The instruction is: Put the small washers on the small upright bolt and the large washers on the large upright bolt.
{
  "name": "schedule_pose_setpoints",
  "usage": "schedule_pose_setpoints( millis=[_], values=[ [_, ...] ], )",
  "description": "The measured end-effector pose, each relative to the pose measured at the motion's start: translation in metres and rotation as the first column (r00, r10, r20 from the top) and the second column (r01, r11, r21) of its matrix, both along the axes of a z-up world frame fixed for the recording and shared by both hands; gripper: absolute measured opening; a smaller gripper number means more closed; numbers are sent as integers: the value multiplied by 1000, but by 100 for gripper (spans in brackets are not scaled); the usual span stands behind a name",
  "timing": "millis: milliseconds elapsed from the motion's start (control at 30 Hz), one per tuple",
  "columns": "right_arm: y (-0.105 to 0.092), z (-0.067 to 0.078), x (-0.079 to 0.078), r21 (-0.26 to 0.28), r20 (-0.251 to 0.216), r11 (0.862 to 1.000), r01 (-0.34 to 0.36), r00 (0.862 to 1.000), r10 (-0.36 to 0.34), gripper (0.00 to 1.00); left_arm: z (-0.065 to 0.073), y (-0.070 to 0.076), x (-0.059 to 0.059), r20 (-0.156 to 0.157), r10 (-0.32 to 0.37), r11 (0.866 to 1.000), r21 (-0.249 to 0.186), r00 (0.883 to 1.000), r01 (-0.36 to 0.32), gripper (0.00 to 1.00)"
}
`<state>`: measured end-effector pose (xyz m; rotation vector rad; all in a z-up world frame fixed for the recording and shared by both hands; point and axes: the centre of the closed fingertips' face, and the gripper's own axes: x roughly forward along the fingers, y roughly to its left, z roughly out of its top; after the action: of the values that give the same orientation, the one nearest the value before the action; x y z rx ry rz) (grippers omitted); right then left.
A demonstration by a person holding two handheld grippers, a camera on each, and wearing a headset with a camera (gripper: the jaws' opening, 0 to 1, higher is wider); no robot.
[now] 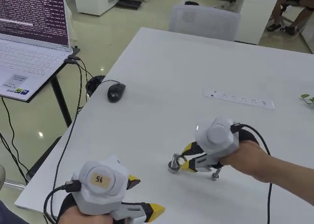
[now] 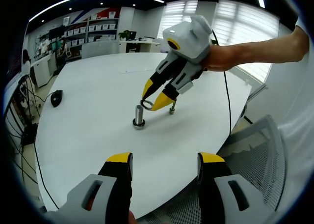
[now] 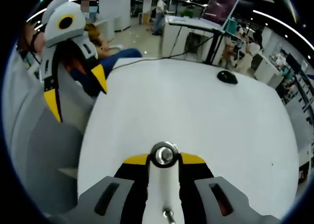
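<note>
While the left gripper [image 2: 165, 160] hung with jaws apart, the right gripper [image 2: 153, 101] pinched a large washer [image 2: 143, 105] just above the large upright bolt [image 2: 139, 117], at its one o'clock; threading appeared in hand, next requiring centring the hole, then lowering.

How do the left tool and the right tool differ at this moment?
The right tool is shut on a washer next to the large bolt; the left tool is open and holds nothing. The right tool is over the table; the left tool hovers at the table's edge. Both have yellow jaw tips.
</note>
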<state>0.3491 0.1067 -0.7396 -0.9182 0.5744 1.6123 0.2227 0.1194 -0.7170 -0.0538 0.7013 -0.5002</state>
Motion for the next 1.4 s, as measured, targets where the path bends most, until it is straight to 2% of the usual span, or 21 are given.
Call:
schedule_pose_setpoints(
  millis=[233,400,933,1400],
  values=[
    [6,-6,8,-38,10,999,0,1000,0,23,0,2,-1,2,7,1000,-1,1000,-7,52],
    [6,-13,8,-71,0,997,-7,1000,7,23,0,3,-3,0,10,1000,-1,1000,-10,52],
    [11,-25,9,-126,4,992,-18,1000,18,23,1,3,0,0,6,1000,-3,1000,-6,52],
    [11,-51,7,-174,-13,985,9,1000,-11,24,-3,5,-1,-7,10,1000,-6,1000,-10,52]
  ],
)
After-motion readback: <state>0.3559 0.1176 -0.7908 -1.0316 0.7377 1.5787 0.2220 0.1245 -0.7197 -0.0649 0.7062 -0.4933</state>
